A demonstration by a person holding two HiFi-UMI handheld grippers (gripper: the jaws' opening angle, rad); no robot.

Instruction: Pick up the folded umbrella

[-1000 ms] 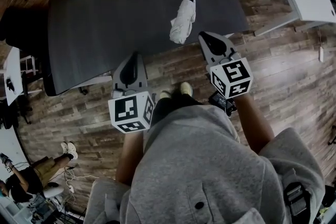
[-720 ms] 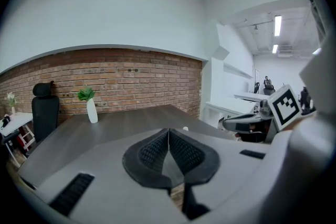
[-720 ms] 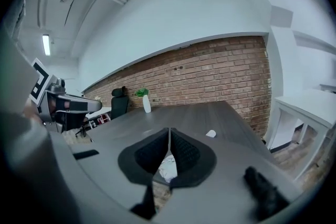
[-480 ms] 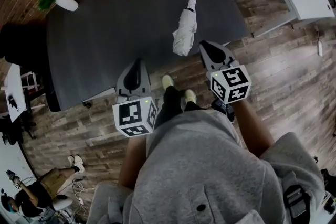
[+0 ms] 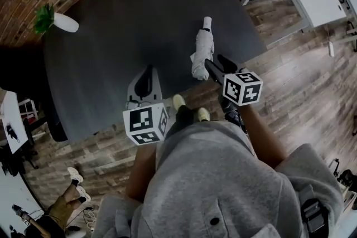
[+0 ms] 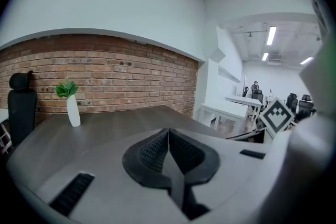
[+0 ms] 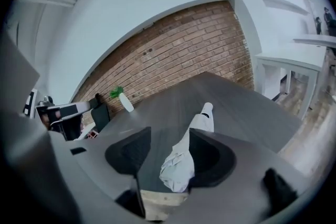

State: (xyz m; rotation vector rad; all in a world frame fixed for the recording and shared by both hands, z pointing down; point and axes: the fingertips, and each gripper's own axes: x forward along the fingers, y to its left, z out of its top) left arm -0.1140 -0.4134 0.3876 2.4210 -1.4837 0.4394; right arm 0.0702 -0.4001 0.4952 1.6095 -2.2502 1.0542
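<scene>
White folded umbrella (image 5: 200,53), handle seemingly far, lies between right hand-held gripper's (image 5: 216,66) opening jaws; left hand-held gripper (image 6: 168,136) closed.

Head view dim, colours muted. Ceiling strip lights (image 6: 271,35) glow far right in left gripper view. Strong fisheye bending throughout, black vignetted corners.

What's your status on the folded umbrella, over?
Right hand-held gripper jaws opening, near end of white folded fabric umbrella between them, not gripped. Left hand-held gripper shut, empty. Umbrella lies on dark grey table, nothing in the way.
</scene>
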